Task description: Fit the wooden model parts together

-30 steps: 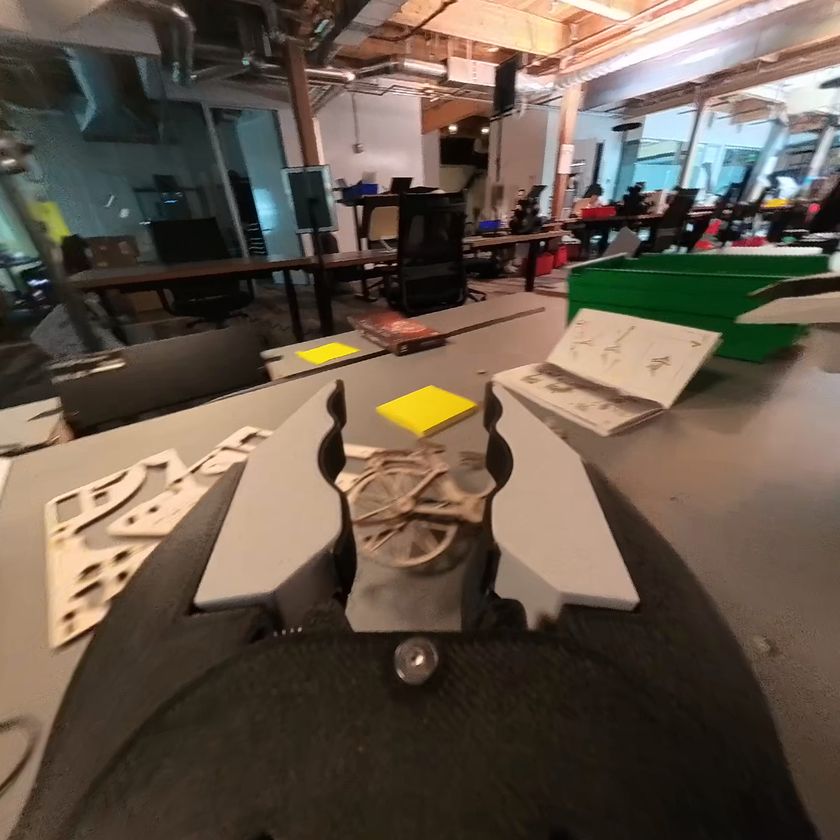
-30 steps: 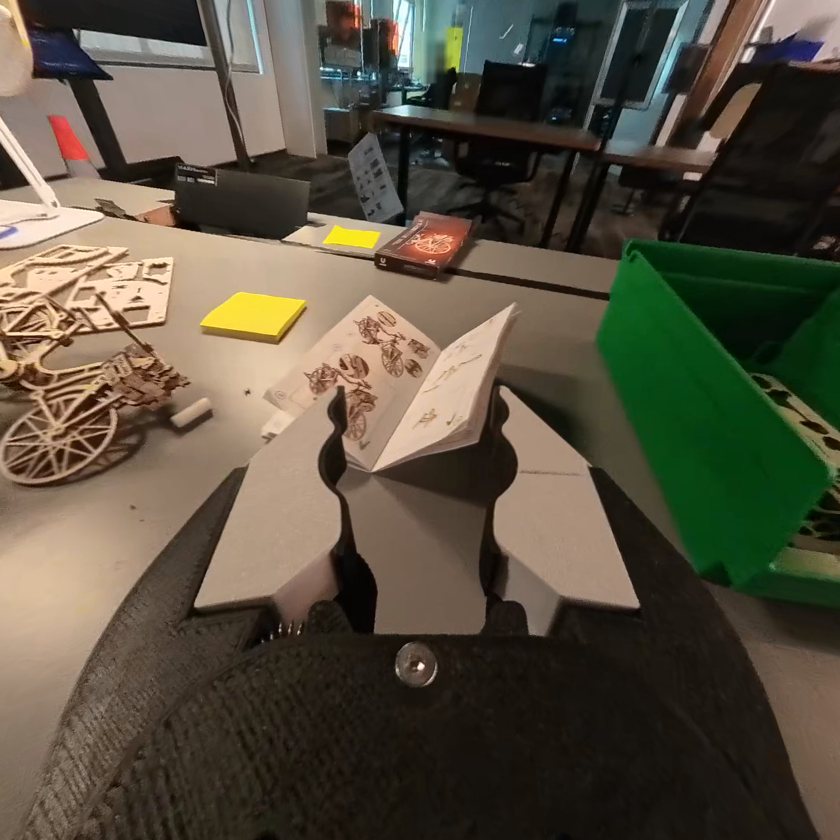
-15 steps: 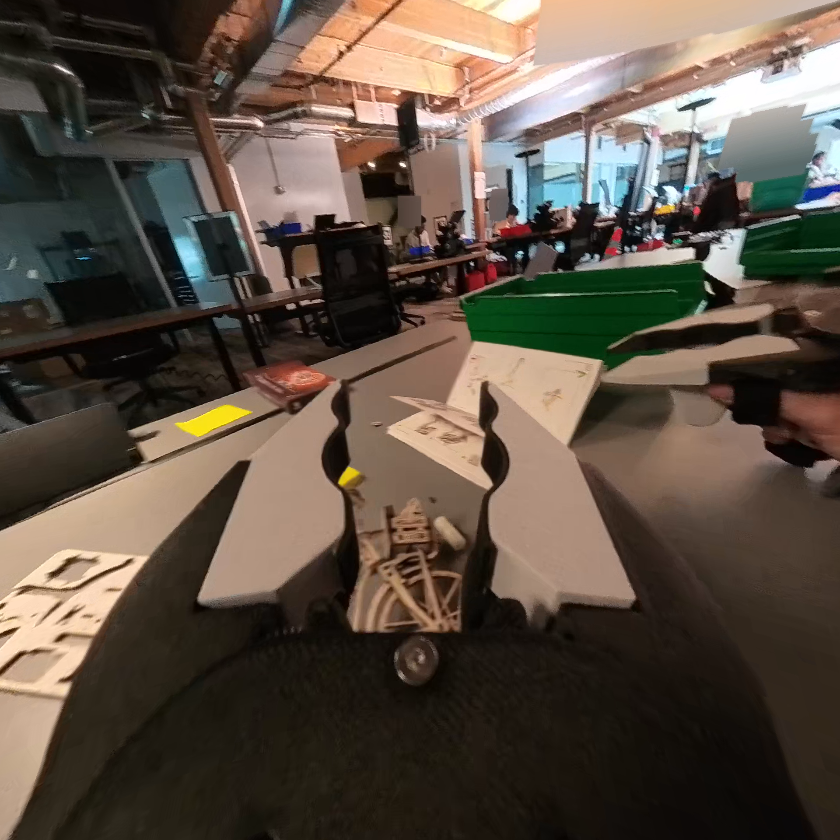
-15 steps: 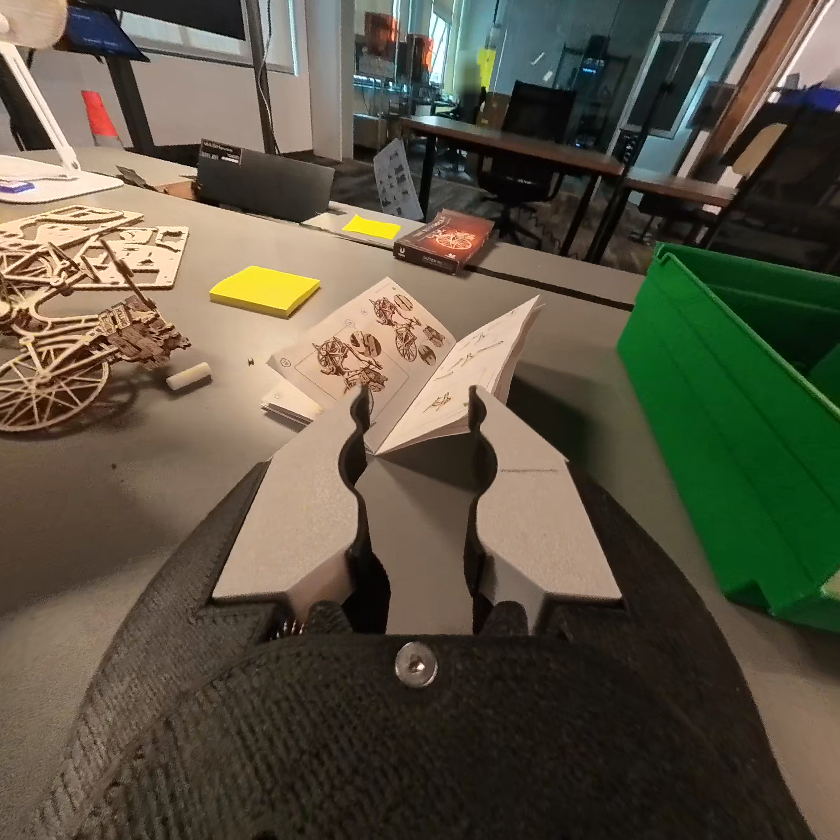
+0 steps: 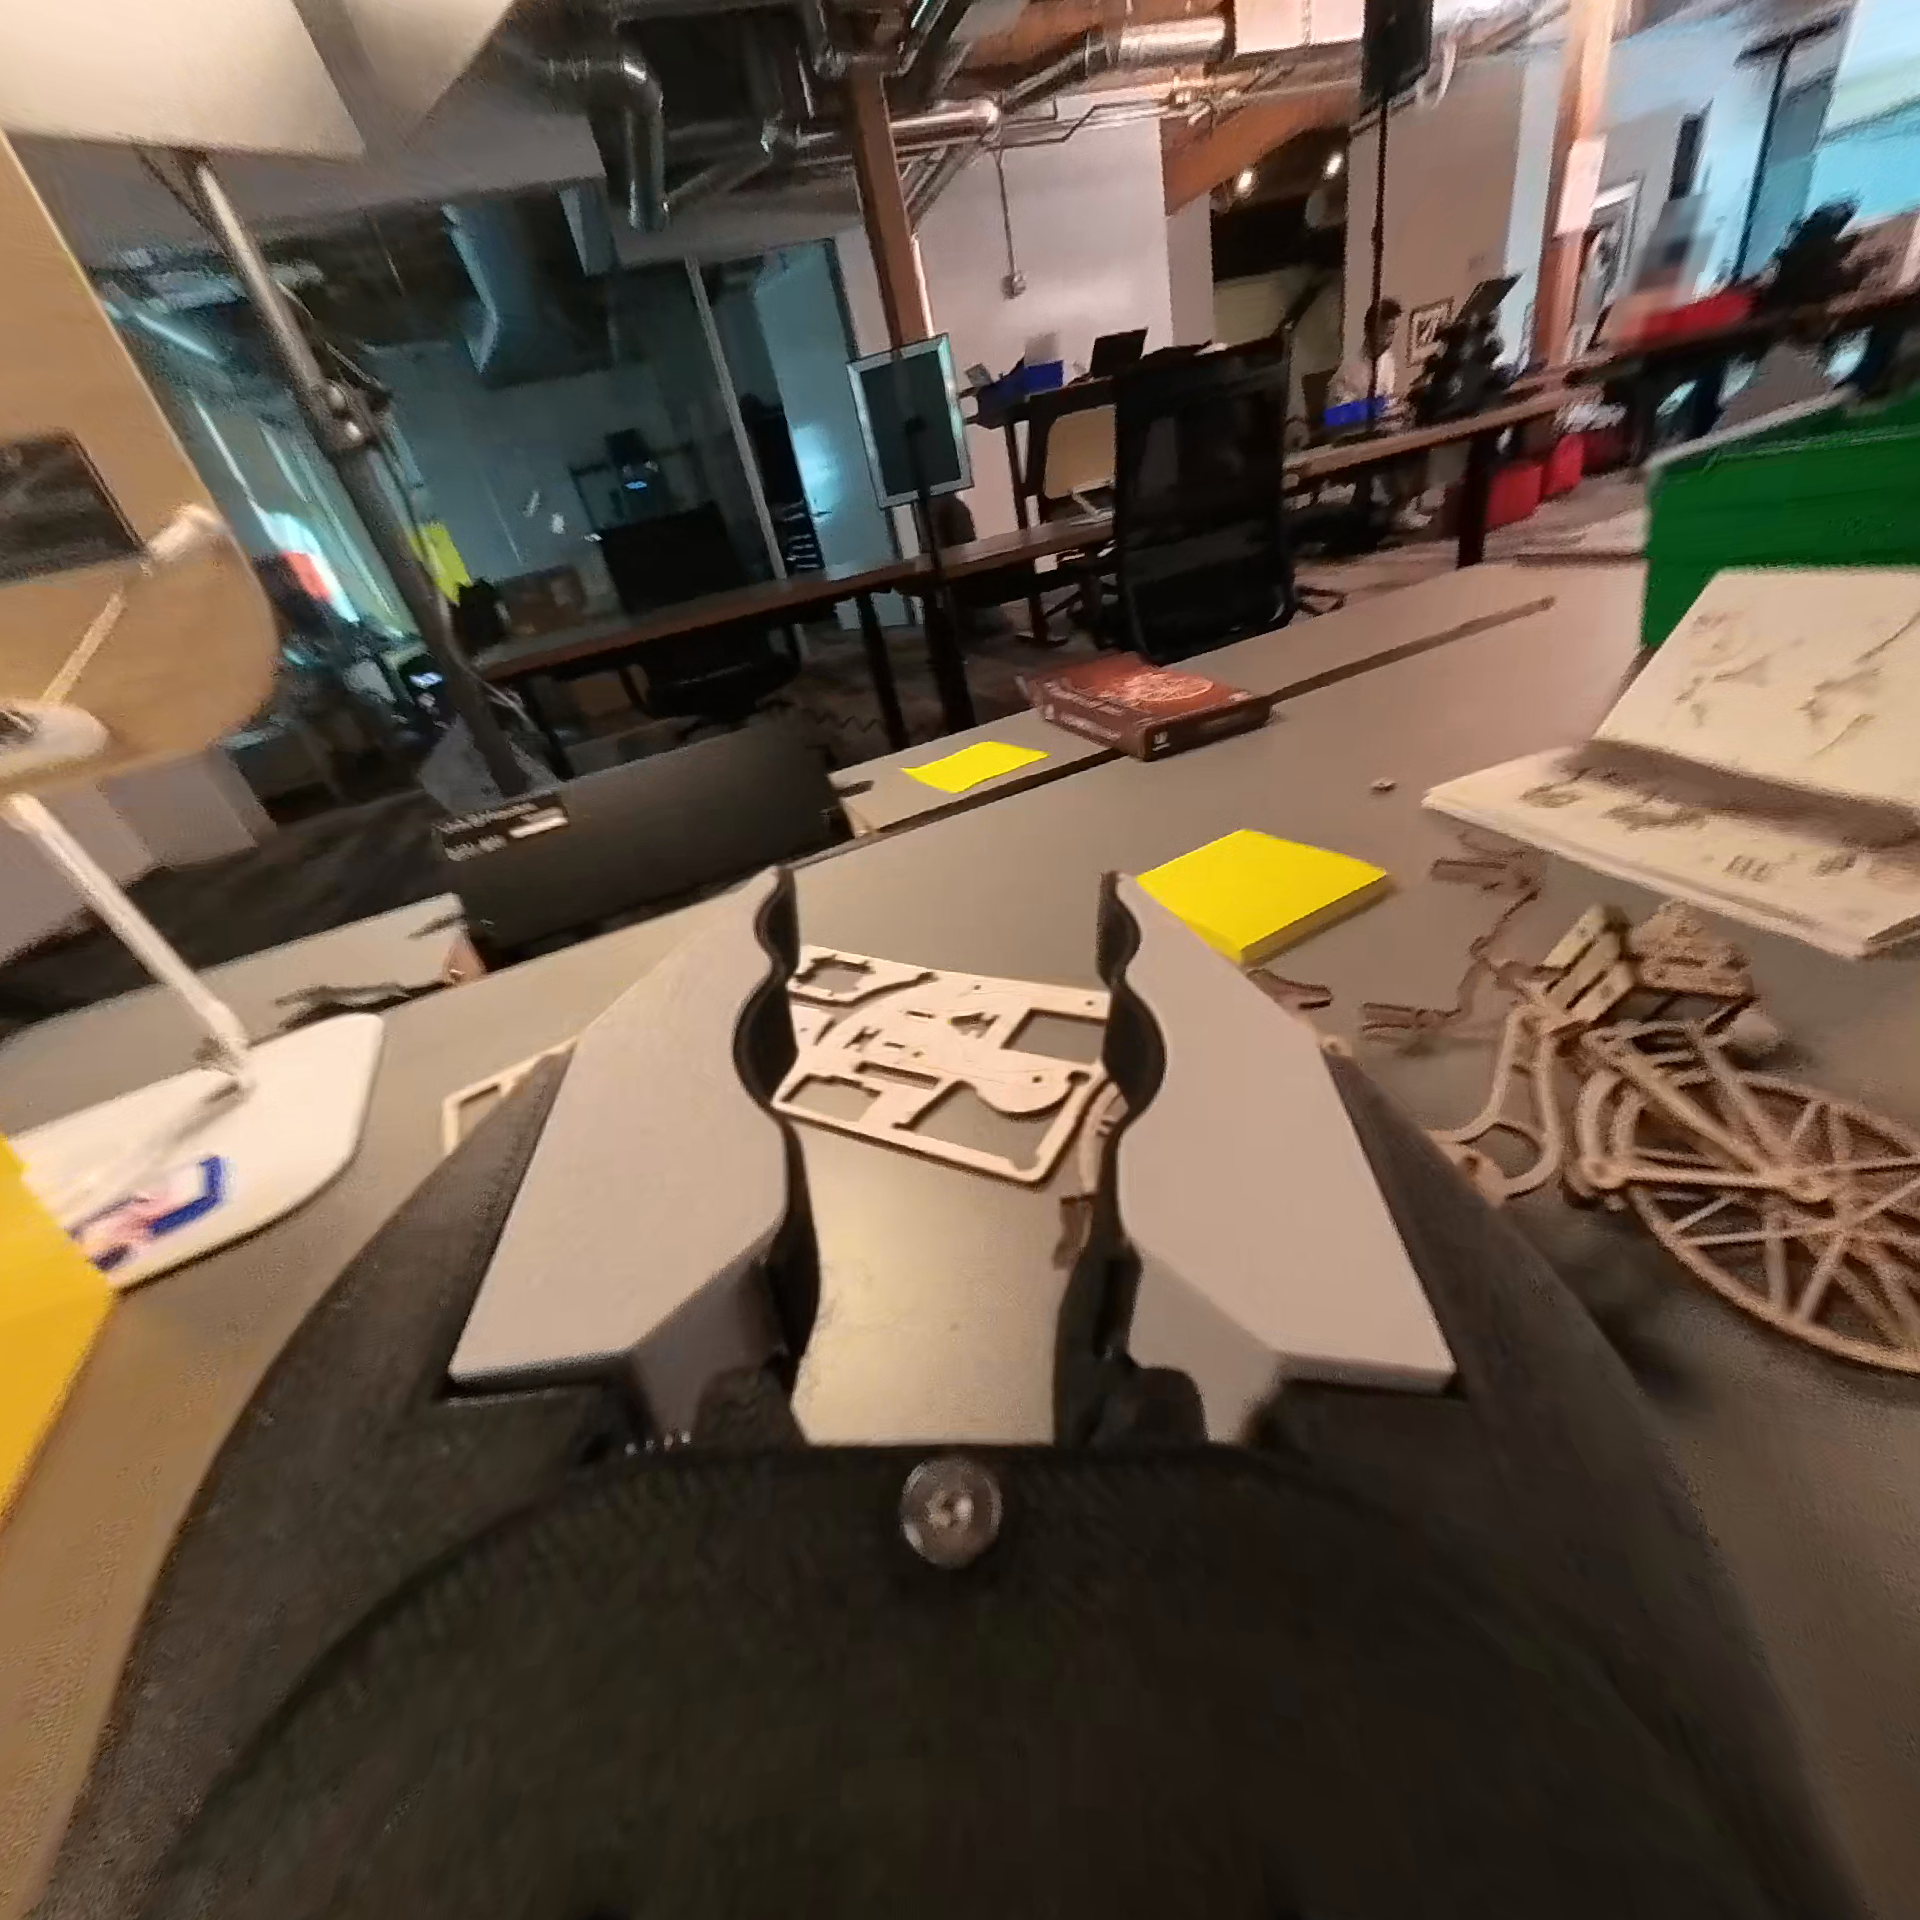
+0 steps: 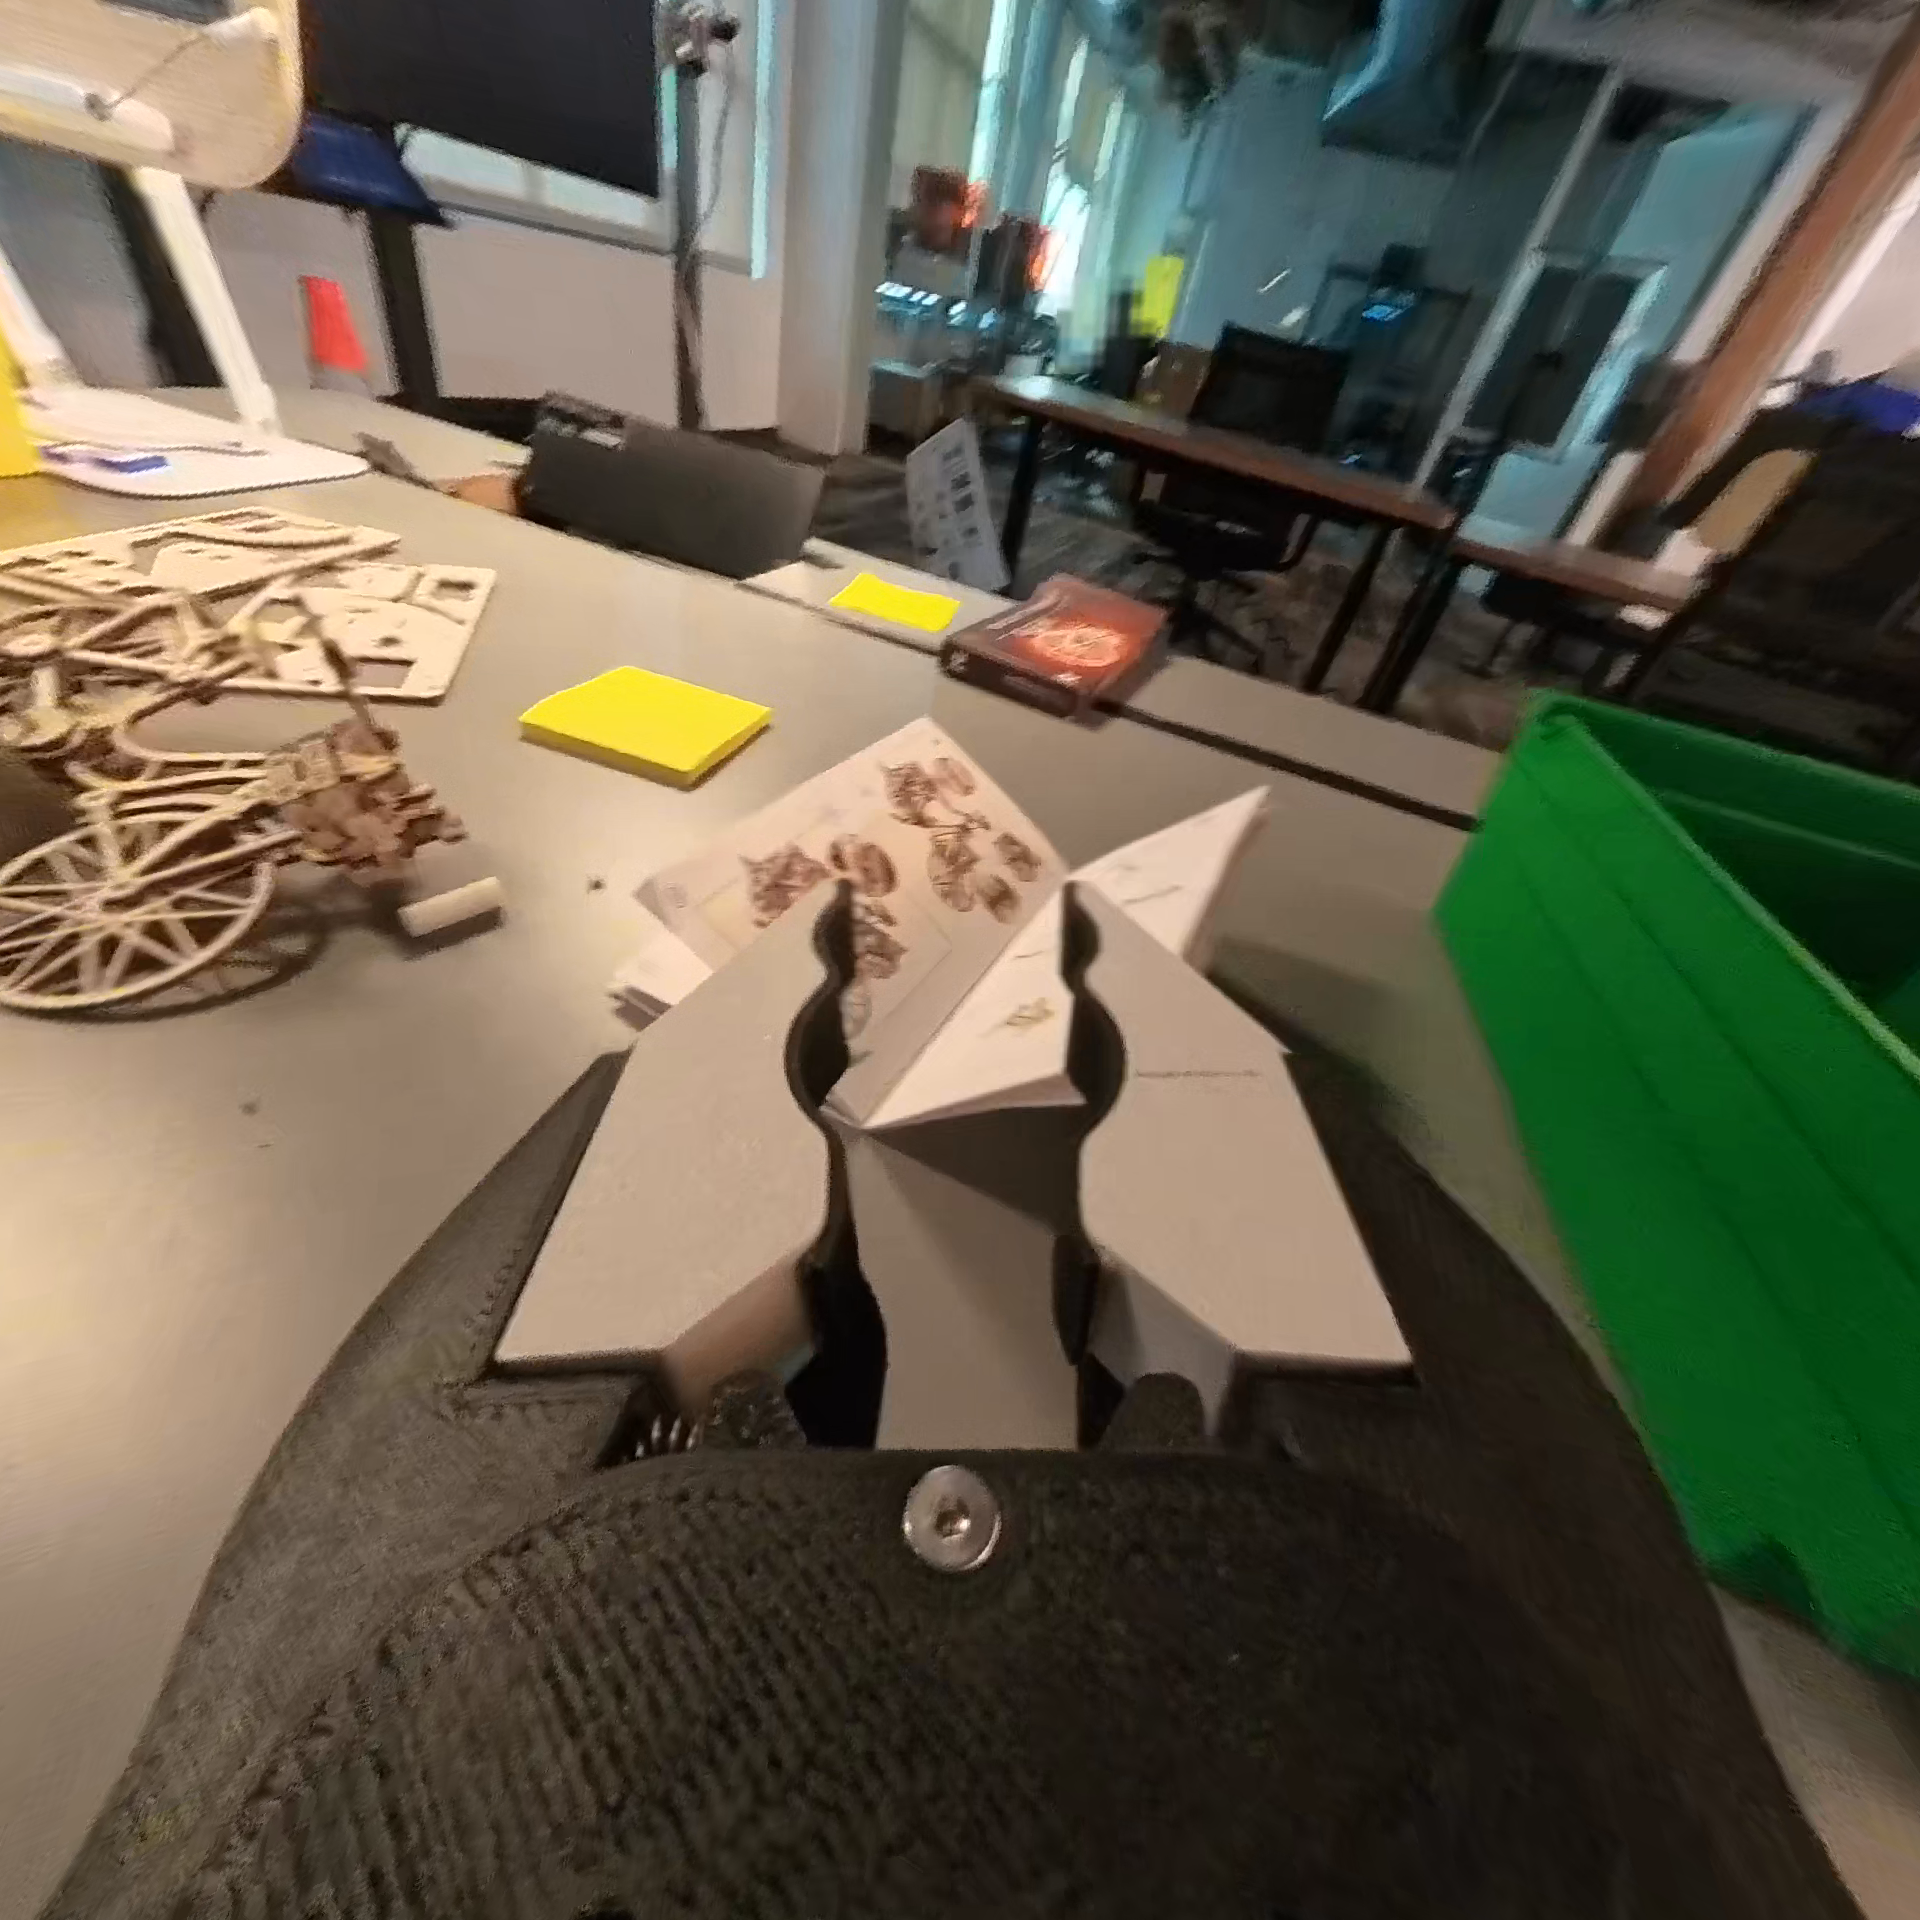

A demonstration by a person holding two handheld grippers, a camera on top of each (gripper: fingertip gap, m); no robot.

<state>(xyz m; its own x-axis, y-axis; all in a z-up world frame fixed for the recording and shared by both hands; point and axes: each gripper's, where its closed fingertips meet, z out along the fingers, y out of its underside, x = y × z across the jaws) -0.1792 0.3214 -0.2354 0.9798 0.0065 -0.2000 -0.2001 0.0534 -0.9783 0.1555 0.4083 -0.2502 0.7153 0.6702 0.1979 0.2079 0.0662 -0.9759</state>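
Note:
A partly built wooden bicycle model [image 5: 1714, 1122] lies on its side on the grey table, to the right of my left gripper [image 5: 945, 894]. That gripper is open and empty, with a flat punched-out wooden parts sheet [image 5: 935, 1060] showing between its fingers. In the right wrist view the bicycle [image 6: 156, 862] lies at the far left, with more parts sheets [image 6: 343, 623] behind it and a small white peg [image 6: 452, 906] beside it. My right gripper [image 6: 951, 909] is open and empty, low over the near edge of an open instruction booklet [image 6: 935, 862].
A yellow sticky-note pad [image 6: 644, 722] and a dark box [image 6: 1060, 644] lie farther back. A green bin [image 6: 1662, 1039] stands close on the right. A white lamp base [image 5: 208, 1122] and a yellow object [image 5: 31, 1299] are at the left. The booklet [image 5: 1714, 790] stands propped open. The gap from one gripper's tips to the other's is roughly 35 cm. From my left tips it is roughly 15 cm to the bicycle [image 6: 156, 862]; from my right, 20 cm. It turns up in the left wrist view [image 5: 1756, 1144] as well. My right gripper's tips are some 15 cm from the small white peg [image 6: 452, 906].
My left gripper has swung left, from over the bicycle to over the parts sheet. My right gripper has moved closer to the booklet and its jaws have narrowed a little.

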